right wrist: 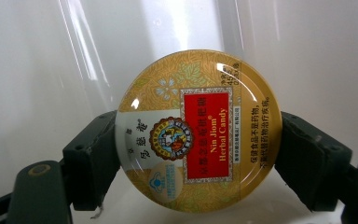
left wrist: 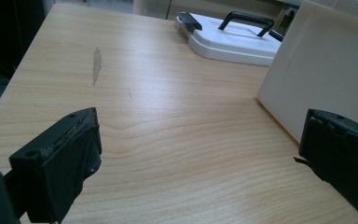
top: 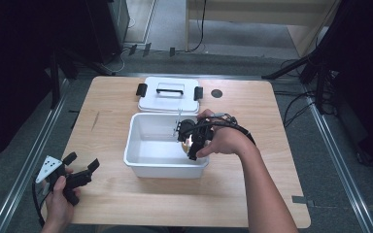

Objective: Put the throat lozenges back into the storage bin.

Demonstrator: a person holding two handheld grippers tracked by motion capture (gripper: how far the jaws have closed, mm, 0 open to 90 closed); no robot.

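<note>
Gold and round, the candy tin point(right wrist: 193, 133) sits clamped between the right gripper's point(right wrist: 196, 158) two black jaws, one pad pressing its left rim and the other its right. Its lid faces the right gripper's camera, with a red label panel and a round emblem on it. Behind the tin are the white inner walls of the bin point(top: 141, 160). In the high view the right gripper point(top: 190, 141) points down inside the bin, near its right wall, and a glint of the tin point(top: 186, 140) shows below the hand.

The bin stands open near the middle of the wooden surface point(top: 252, 194). Its white lid point(top: 169, 99), with a black handle and two black latches, lies flat on the surface just behind the bin, touching or nearly touching its far rim.

The left gripper point(top: 81, 163) is held low over the near left corner of the surface, well apart from the bin. Its jaws stand wide apart with nothing between them; the left gripper view shows bare wood point(left wrist: 177, 140) in the gap, a side wall of the bin point(left wrist: 326, 70) at the right, and the lid point(left wrist: 233, 42) farther off.
</note>
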